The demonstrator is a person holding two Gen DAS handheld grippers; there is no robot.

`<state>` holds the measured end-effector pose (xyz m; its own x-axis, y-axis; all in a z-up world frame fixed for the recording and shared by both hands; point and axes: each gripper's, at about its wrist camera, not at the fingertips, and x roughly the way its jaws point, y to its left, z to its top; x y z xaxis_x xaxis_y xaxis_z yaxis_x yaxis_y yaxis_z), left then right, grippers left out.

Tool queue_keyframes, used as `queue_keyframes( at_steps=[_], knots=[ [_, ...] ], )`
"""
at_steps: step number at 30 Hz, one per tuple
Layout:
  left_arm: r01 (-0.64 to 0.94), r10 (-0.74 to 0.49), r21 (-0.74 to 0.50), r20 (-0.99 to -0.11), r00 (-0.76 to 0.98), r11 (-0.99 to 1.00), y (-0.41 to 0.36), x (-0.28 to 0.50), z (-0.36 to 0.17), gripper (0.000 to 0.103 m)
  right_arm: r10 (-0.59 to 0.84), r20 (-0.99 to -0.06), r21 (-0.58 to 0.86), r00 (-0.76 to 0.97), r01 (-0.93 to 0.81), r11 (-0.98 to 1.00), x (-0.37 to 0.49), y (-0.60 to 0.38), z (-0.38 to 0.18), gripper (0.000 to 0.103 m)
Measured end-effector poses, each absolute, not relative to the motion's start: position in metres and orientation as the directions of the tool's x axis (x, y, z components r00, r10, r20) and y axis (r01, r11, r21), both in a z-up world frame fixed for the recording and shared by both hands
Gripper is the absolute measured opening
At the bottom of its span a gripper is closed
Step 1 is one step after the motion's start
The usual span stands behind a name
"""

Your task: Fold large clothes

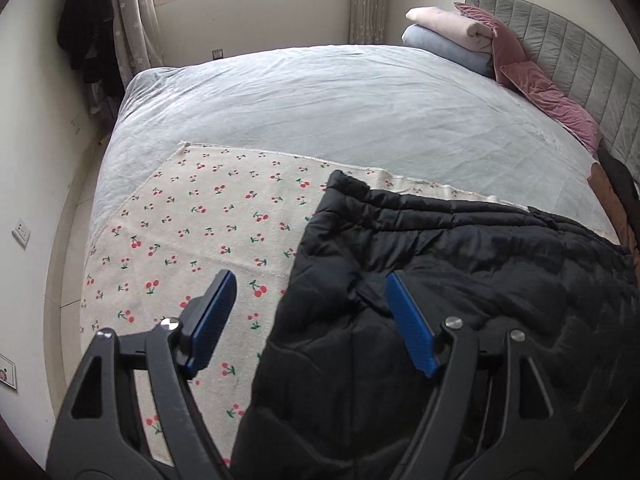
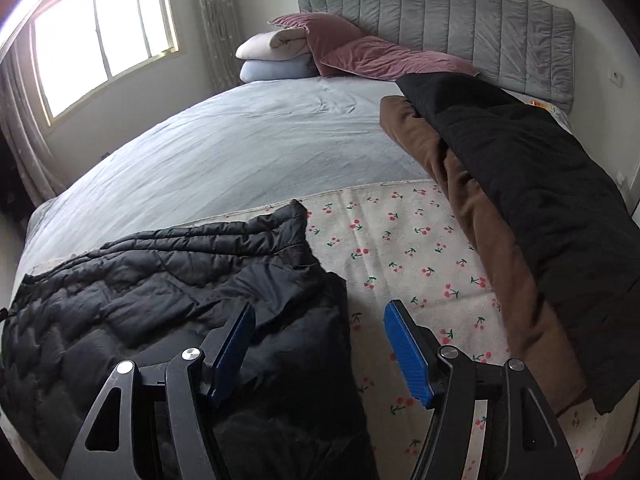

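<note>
Two grippers hover above a bed [image 1: 320,92], each with its blue-padded jaws spread apart and pinching nothing. Left gripper [image 1: 310,284]: its left finger stands over the cherry-print cloth [image 1: 192,216], its right finger over the black quilted jacket [image 1: 460,280]. Right gripper [image 2: 320,312]: its left finger stands over the black quilted jacket [image 2: 160,280], its right finger over the cherry-print cloth [image 2: 400,248].

The jacket lies spread on the cherry-print cloth near the foot edge of the bed, wrinkled, with one pointed corner raised toward the middle of the bed. The cloth covers the foot part of the pale blue bedsheet.

Along the right edge of the bed lies a brown garment [image 2: 460,184] with a second black garment [image 2: 540,184] on top of it; both overlap the cherry-print cloth. At the head edge, against the grey padded headboard [image 2: 460,20], rest a mauve pillow [image 2: 376,56] and two stacked folded blankets [image 2: 272,56], cream above light blue. A window [image 2: 100,40] with curtains is set in the far wall.
</note>
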<state>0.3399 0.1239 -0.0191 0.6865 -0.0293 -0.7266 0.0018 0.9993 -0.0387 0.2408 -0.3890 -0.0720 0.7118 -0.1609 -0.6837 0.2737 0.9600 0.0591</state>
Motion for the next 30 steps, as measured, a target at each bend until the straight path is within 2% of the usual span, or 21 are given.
queue_keyframes(
  at_steps=[5, 8, 10, 12, 17, 21, 24, 25, 30],
  knots=[
    [0.163, -0.206, -0.128, -0.683, 0.7, 0.978, 0.043, 0.275, -0.006, 0.09, -0.027, -0.677, 0.013, 0.735, 0.048, 0.999, 0.219, -0.284, -0.062, 0.076],
    [0.208, -0.208, -0.09, -0.72, 0.662, 0.974, 0.011, 0.251, -0.031, 0.091, 0.03, -0.717, 0.002, 0.697, -0.041, 0.999, 0.209, -0.251, -0.083, 0.076],
    [0.197, -0.169, -0.056, -0.766, 0.621, 0.979, 0.014, 0.247, -0.056, 0.091, 0.004, -0.755, -0.012, 0.656, -0.021, 1.0, 0.199, -0.257, -0.102, 0.076],
    [0.163, -0.107, -0.002, -0.762, 0.639, 0.987, 0.029, 0.239, -0.066, 0.094, -0.043, -0.767, -0.023, 0.641, 0.04, 0.999, 0.183, -0.283, -0.115, 0.077],
    [0.034, 0.002, 0.03, -0.779, 0.627, 0.999, 0.061, 0.214, -0.054, 0.096, -0.141, -0.776, -0.01, 0.615, 0.212, 0.977, 0.13, -0.336, -0.11, 0.077],
    [0.03, -0.031, -0.017, -0.787, 0.616, 0.999, 0.056, 0.174, -0.036, 0.096, -0.148, -0.753, -0.013, 0.641, 0.211, 0.978, 0.089, -0.315, -0.094, 0.077],
    [0.044, -0.062, -0.044, -0.78, 0.623, 0.998, 0.043, 0.138, -0.026, 0.098, -0.138, -0.741, -0.011, 0.657, 0.194, 0.981, 0.064, -0.287, -0.083, 0.083],
    [0.051, -0.072, -0.051, -0.782, 0.619, 0.997, 0.038, 0.128, -0.026, 0.102, -0.141, -0.735, -0.016, 0.663, 0.191, 0.982, 0.055, -0.276, -0.081, 0.085],
    [0.036, -0.079, -0.072, -0.824, 0.561, 0.997, 0.018, 0.086, -0.044, 0.102, -0.115, -0.745, 0.007, 0.657, 0.181, 0.983, 0.026, -0.231, -0.091, 0.09]
  ],
)
